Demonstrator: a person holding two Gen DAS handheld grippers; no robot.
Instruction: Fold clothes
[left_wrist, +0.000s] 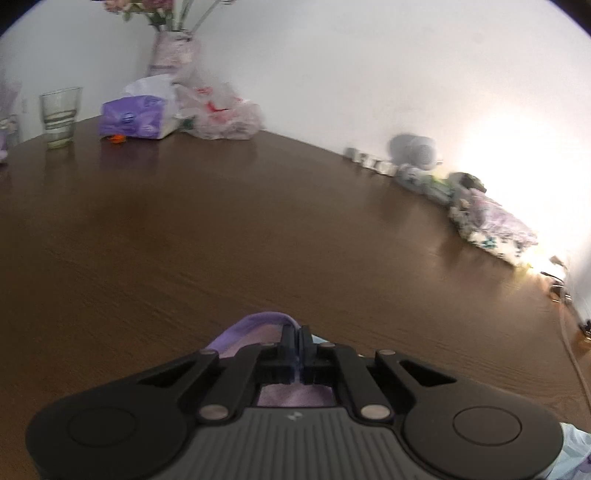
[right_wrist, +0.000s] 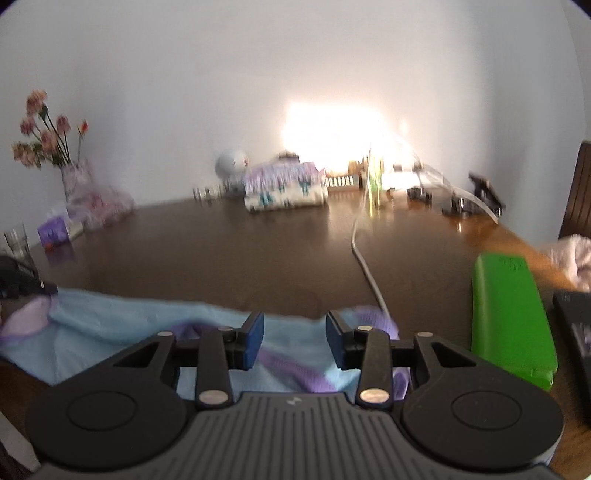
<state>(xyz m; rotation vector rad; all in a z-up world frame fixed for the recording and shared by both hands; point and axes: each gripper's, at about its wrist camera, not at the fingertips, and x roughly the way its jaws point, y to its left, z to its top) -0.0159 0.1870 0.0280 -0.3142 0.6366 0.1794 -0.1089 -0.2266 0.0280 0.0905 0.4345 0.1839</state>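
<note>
Left claw (left_wrist: 298, 334) seemingly pinches garment (right_wrist: 110, 325); right claw (right_wrist: 294, 334) open

Left hand-held gripper (left_wrist: 298, 338) clamped; right hand-held gripper (right_wrist: 294, 325) agape.

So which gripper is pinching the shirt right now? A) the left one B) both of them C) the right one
A: the left gripper is shut on the purple trim of the light blue garment, while the right gripper hangs open above it.

One garment (right_wrist: 122, 325), perhaps one glass (left_wrist: 59, 114), one vase (left_wrist: 171, 51)
</note>
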